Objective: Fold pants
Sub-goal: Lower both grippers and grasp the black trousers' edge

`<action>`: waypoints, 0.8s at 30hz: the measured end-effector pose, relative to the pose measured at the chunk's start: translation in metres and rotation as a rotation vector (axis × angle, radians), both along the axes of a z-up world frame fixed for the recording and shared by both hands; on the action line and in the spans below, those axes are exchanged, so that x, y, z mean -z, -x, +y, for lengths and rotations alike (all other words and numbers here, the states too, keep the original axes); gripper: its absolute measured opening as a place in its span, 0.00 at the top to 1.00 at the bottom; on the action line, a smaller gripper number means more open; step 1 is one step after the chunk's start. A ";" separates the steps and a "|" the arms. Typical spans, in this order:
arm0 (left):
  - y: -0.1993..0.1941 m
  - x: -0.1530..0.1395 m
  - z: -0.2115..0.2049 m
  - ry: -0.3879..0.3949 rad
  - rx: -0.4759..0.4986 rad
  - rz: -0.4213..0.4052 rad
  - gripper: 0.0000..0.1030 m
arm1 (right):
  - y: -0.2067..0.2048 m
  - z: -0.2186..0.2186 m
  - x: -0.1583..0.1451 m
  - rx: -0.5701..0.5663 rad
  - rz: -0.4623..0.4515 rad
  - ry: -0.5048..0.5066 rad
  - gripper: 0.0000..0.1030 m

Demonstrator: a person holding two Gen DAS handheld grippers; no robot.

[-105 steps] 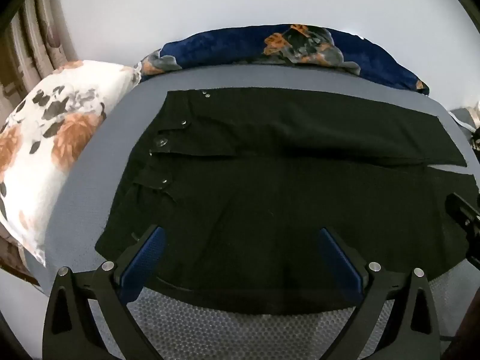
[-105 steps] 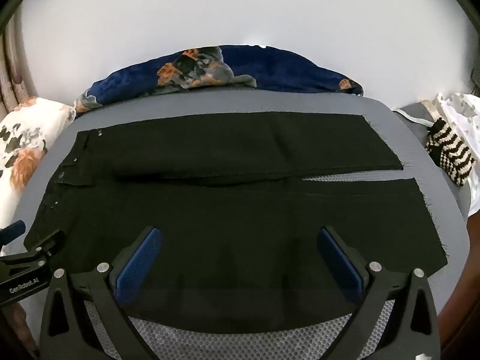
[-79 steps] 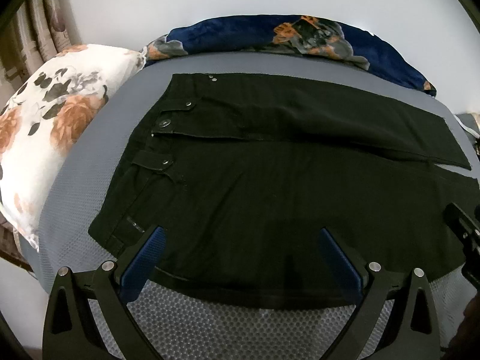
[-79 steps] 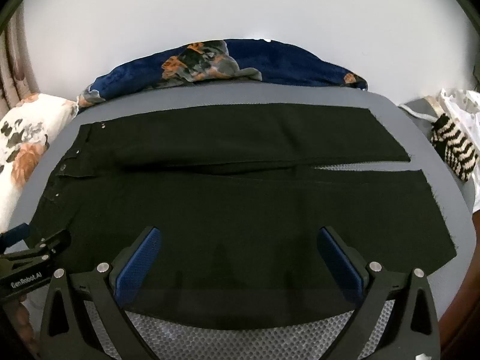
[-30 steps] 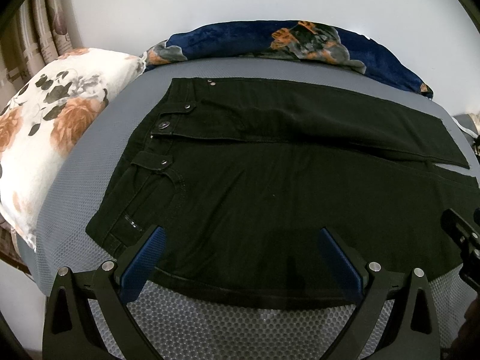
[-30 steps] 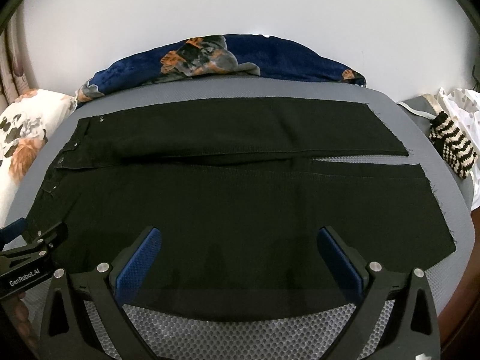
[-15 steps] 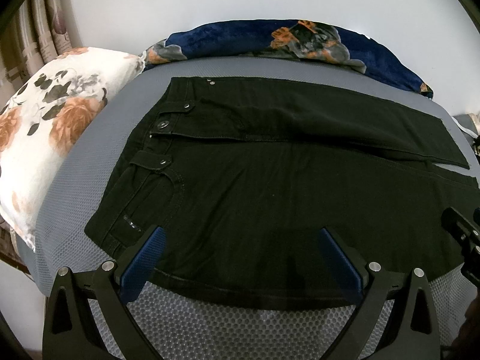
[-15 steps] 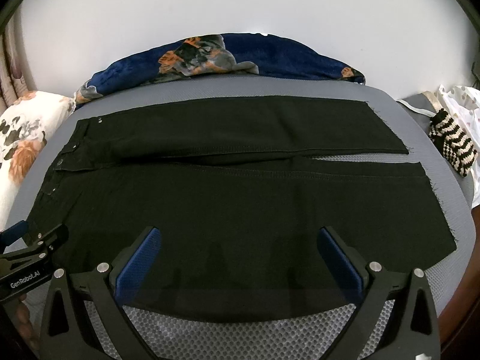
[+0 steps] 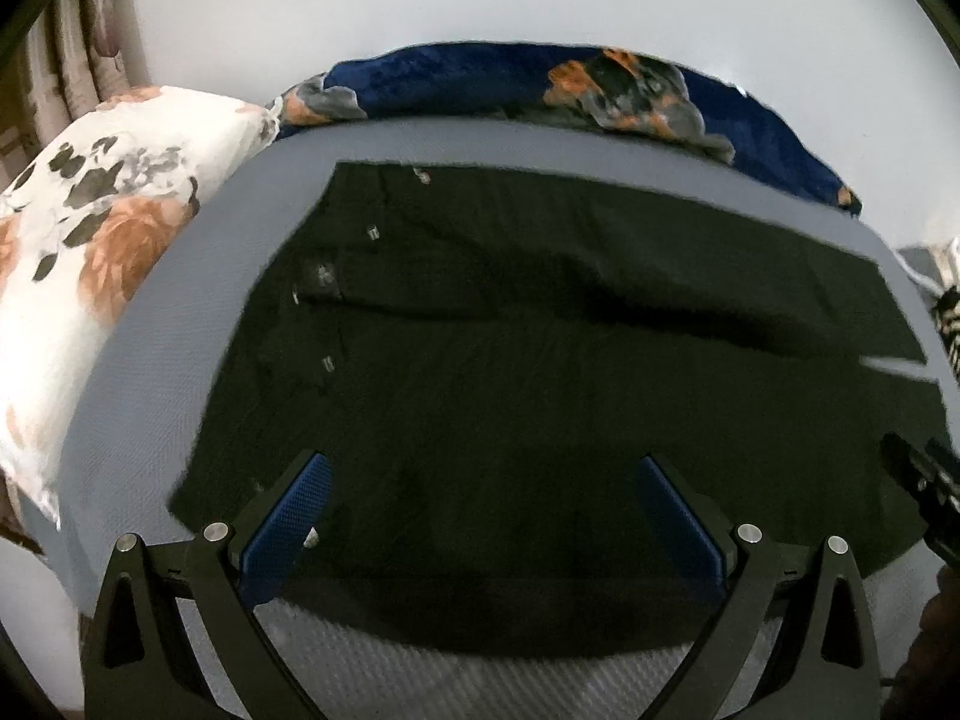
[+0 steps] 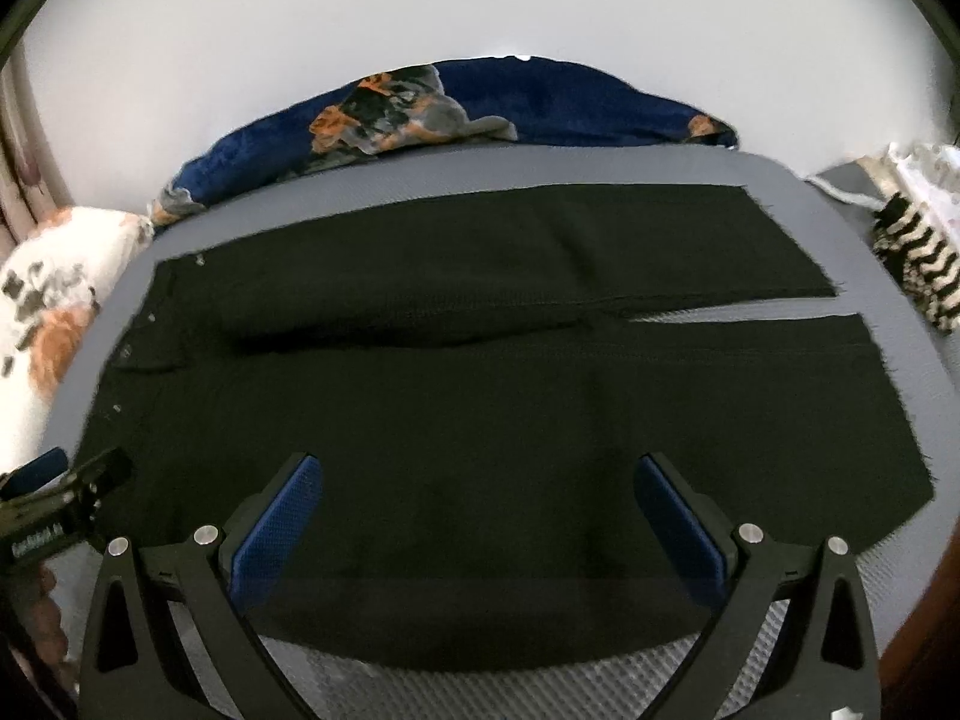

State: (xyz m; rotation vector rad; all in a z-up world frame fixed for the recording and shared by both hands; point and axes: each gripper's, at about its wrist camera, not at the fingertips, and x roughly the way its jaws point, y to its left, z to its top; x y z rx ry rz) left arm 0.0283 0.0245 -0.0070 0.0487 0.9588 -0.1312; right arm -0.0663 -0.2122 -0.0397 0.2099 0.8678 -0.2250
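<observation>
Both views swing as the left gripper [image 9: 480,510] and right gripper [image 10: 474,510] edge forward over the pants [image 10: 480,408].

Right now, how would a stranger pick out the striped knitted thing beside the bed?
Start from the grey mesh-covered bed where the black pants lie spread flat. Follow the pants to their leg ends on the right; just past that bed edge lies a black-and-cream striped knitted item. Only it bears stripes; the neighbouring pillows are floral.
</observation>
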 end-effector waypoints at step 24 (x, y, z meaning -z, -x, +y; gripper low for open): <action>-0.284 0.057 0.162 0.696 -0.002 0.283 0.31 | -0.157 0.002 0.020 -0.143 -0.012 -0.200 0.00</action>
